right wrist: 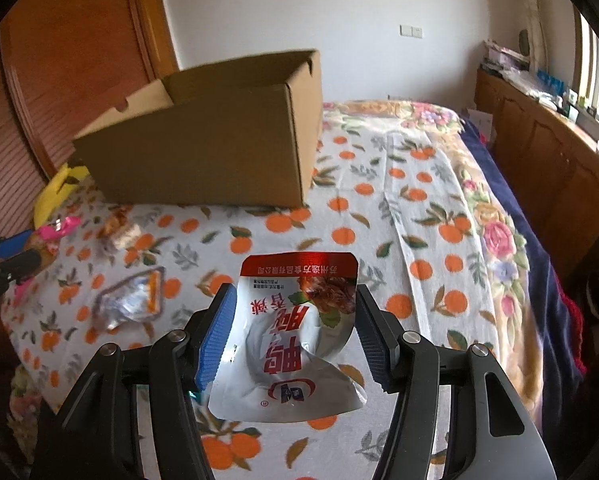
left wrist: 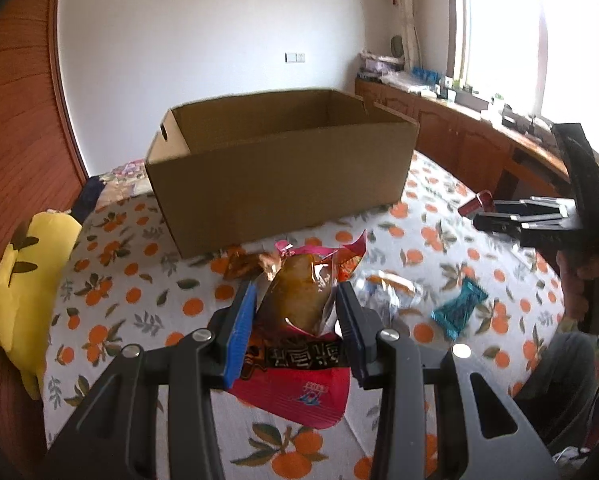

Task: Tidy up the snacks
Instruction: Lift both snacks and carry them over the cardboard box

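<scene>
My left gripper (left wrist: 296, 286) is shut on a red and pink snack packet (left wrist: 299, 392) with a brown piece showing through its clear window, held above the bed. My right gripper (right wrist: 295, 289) is shut on a silver packet (right wrist: 287, 340) with red lettering, its pads pressing both side edges. An open cardboard box (left wrist: 279, 176) (right wrist: 203, 152) stands on the bed beyond both grippers. In the left wrist view the right gripper (left wrist: 499, 216) shows at the right edge. In the right wrist view the left gripper (right wrist: 15, 256) shows at the left edge.
On the orange-print bedsheet (right wrist: 379, 200) lie a teal packet (left wrist: 457, 310), a crumpled silver-and-orange packet (right wrist: 131, 300) and a brown wrapper (left wrist: 243, 264). A yellow plush toy (left wrist: 23, 292) rests at the bed's left edge. Wooden cabinets (right wrist: 539, 152) run along the right.
</scene>
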Motion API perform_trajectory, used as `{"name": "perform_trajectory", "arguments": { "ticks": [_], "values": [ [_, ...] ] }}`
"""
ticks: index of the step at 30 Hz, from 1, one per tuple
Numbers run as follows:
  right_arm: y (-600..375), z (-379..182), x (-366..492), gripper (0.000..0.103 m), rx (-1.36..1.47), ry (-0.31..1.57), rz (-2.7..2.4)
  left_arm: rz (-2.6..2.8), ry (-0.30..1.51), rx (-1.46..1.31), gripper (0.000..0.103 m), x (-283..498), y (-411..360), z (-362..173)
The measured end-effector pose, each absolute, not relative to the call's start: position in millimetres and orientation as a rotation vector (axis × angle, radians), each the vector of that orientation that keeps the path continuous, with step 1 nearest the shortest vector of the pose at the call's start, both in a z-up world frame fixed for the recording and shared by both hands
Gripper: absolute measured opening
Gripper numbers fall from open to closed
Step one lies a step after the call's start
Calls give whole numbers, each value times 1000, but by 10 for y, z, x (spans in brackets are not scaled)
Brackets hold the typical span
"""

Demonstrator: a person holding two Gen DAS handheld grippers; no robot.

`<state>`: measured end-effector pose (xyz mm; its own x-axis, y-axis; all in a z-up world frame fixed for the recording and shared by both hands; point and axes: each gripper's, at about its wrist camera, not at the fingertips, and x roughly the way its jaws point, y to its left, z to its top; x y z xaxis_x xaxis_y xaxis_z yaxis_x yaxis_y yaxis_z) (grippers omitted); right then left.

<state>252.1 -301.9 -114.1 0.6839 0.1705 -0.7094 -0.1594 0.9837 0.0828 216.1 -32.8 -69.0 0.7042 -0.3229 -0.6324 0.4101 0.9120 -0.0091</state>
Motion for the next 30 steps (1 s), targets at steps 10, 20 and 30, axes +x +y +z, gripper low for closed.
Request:
{"name": "perform_trajectory", "arguments": {
  "ticks": [10, 20, 30],
  "values": [
    [-2760, -784, 2545, 61, -8, 717, 264, -406, 587, 100, 40, 2396, -326, -377],
    [-2572, -502, 2773, 61, -20, 652, 325, -421, 529, 74, 40, 2802, -328, -207],
    [-2403, -284, 3435, 61, -28, 577, 385, -430, 468, 24, 40, 3427, -262, -80]
  ]
}}
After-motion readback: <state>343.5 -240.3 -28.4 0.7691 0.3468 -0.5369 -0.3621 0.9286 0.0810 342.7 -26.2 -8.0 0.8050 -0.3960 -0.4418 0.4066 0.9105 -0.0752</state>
